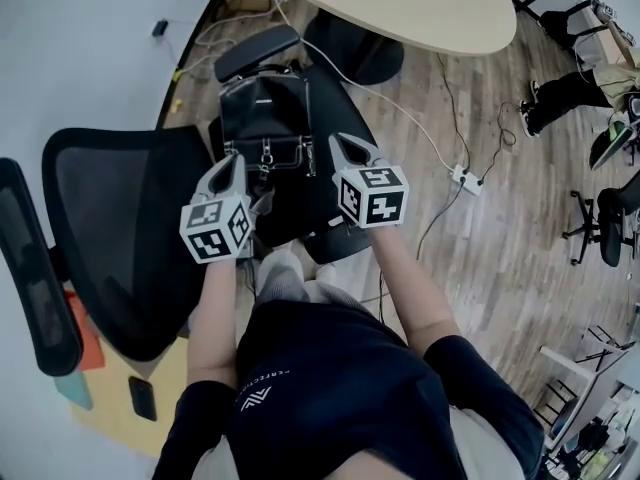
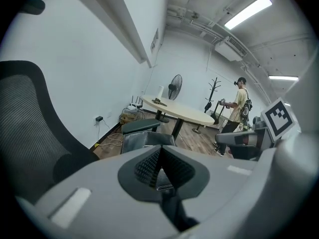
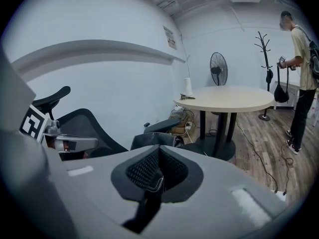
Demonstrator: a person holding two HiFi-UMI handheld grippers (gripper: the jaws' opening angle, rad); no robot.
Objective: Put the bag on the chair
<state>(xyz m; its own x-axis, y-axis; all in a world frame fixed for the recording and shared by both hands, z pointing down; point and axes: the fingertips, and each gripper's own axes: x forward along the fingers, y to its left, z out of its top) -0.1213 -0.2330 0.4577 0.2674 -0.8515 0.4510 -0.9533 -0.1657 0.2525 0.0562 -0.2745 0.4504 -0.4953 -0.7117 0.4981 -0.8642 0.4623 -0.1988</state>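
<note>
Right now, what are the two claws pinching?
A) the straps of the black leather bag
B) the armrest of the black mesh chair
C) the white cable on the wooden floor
A: the left claw and the right claw are each shut on dark straps of the black leather bag.

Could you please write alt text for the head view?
A person's left gripper and right gripper are each shut on the near edge of a black bag over the seat of a black office chair. A pale table stands beyond.
</note>
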